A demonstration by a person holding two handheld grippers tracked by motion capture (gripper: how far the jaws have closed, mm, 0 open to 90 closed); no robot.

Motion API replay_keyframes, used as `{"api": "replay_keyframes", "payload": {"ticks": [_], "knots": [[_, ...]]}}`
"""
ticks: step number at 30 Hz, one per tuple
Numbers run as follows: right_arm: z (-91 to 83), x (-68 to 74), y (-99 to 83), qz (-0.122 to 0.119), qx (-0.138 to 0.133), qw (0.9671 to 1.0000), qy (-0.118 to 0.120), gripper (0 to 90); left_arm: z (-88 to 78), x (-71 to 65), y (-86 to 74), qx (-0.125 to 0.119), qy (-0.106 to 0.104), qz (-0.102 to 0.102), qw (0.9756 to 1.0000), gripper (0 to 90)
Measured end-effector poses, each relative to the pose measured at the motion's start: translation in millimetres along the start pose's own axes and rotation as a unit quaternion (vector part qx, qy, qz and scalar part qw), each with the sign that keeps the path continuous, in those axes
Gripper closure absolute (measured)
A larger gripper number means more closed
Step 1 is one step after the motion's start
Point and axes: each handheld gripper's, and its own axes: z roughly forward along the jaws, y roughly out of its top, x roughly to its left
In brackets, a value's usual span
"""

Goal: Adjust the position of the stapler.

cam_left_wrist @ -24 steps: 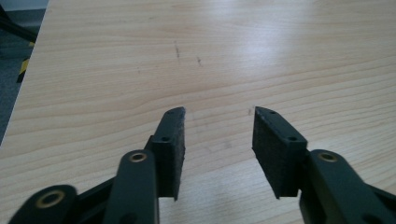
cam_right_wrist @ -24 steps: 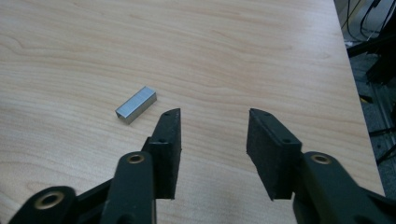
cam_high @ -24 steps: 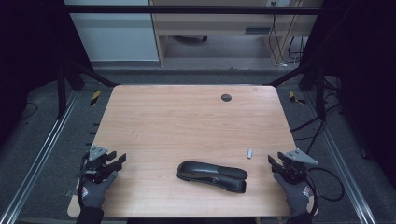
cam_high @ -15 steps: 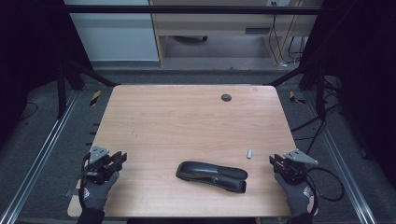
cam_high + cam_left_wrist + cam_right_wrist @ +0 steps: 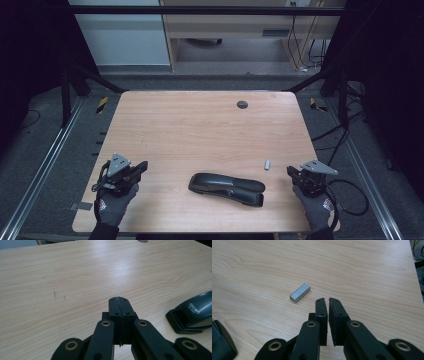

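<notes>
Silver staple strip (image 5: 299,292) lies just ahead-left of the right tool (image 5: 326,300), near the bench's (image 5: 200,125) right edge, long axis slantwise; its jaws stand barely apart, empty.

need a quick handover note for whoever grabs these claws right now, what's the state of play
Left claw: shut, empty, low over the near-left part of the table, aimed toward the black stapler.
Right claw: jaws a narrow slit apart, nothing between them, near the right edge, just short of the strip of staples.
Things: the stapler lies closed on its side of the table near the front middle; the staple strip lies loose on the wood to its right, apart from it.
Done: nothing picked up.
Left: probably grasp the strip with the right claw, steady or open the stapler with the left, and load it.
</notes>
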Motion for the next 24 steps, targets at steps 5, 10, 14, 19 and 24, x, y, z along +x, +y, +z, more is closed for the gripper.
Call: {"api": "replay_keyframes", "payload": {"ticks": [5,10,14,19,24], "knots": [[-0.2,3.8,2.2,-0.008,0.0,1.0,-0.003,85.0,8.4,-12.8,12.6,0.002,-0.017,0.015,0.9997,90.0],[-0.9,5.9,4.0,-0.011,-0.002,0.9999,-0.002,83.6,21.7,-28.7,23.4,0.009,-0.03,0.033,0.999,90.0],[-1.4,7.0,5.8,-0.007,-0.003,1.0,0.0,85.8,30.9,-40.4,30.2,0.01,-0.038,0.038,0.9985,90.0],[-0.4,7.2,7.2,-0.007,0.001,1.0,0.004,89.7,40.7,-52.4,36.5,0.017,-0.049,0.048,0.9975,90.0],[0.7,9.1,8.5,-0.01,0.0,0.9999,0.007,89.6,56.1,-66.8,39.5,0.028,-0.062,0.059,0.9959,90.0]]}}
